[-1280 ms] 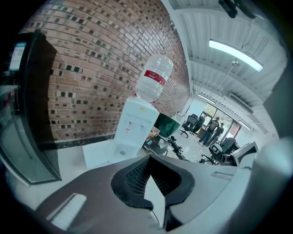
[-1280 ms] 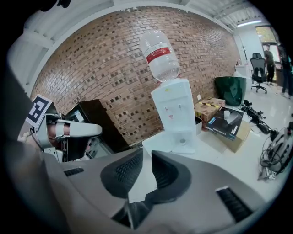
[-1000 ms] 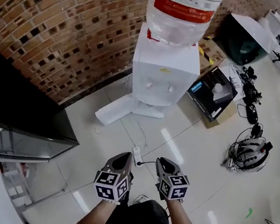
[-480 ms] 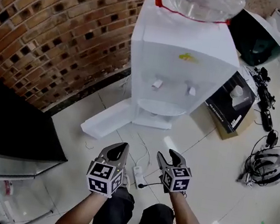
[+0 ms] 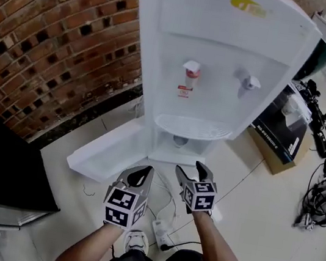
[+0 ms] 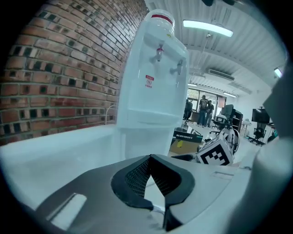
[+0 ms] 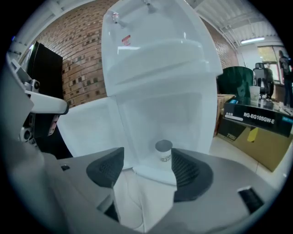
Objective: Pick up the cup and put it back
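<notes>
Dimly, the cup [image 7: 163,151] shows in the dispenser's [image 7: 155,68] recess — left tongs [image 6: 151,170] closed, right tongs [image 7: 147,168] just spread, empty.

A small white paper cup [image 7: 163,153] with dark print on its side stands upright, its open mouth facing up. It sits alone on the white ledge [image 7: 153,173] inside the lower recess of the water dispenser [image 7: 155,68].

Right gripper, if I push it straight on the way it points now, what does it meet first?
Probably the cup, standing in the lower compartment of the water dispenser, dead ahead. The right gripper has just been opening its jaws, nothing between them yet. Depth is unclear; the compartment's ledge may come first.
</notes>
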`<state>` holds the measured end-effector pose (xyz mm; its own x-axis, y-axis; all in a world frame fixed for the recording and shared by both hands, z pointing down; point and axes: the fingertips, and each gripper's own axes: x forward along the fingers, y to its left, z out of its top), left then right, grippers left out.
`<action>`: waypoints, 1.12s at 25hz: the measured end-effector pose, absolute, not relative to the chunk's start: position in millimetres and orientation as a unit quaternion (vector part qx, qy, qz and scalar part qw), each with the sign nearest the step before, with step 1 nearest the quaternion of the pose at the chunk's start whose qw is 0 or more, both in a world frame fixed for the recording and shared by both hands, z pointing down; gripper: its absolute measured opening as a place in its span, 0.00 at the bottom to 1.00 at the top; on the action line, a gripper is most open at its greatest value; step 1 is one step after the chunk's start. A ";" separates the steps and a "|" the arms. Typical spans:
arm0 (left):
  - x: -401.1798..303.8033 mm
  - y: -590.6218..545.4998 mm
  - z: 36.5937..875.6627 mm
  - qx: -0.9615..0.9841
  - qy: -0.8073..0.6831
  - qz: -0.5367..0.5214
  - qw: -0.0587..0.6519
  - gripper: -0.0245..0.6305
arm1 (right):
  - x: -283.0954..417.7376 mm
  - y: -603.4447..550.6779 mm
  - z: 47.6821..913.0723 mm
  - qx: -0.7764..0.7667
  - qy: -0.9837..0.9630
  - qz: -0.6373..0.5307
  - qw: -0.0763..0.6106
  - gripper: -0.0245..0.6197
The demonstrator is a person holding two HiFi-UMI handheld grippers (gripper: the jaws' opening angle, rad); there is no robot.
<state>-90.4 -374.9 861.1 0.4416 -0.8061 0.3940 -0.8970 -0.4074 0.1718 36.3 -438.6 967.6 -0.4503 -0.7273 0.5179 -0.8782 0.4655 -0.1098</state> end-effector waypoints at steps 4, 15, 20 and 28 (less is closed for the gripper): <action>-81.9 -389.6 891.8 0.831 -0.514 0.117 0.181 0.03 | 33.5 -474.7 1003.9 0.495 -0.827 0.179 0.199 0.60; -79.7 -412.4 932.3 0.827 -0.514 0.098 0.204 0.03 | 25.4 -533.8 1082.6 0.512 -0.821 0.161 0.194 0.75; -96.0 -402.0 931.1 0.823 -0.514 0.082 0.229 0.03 | 28.2 -550.9 1096.8 0.528 -0.814 0.169 0.172 0.75; -100.2 -401.6 926.7 0.827 -0.507 0.078 0.229 0.03 | 15.5 -572.5 1099.5 0.538 -0.812 0.152 0.170 0.72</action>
<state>-100.2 -401.6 926.7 0.4737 -0.8031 0.3613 -0.8747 -0.3813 0.2993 15.5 -572.5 1099.5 -0.3633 -0.8217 0.4391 -0.9249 0.3747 -0.0640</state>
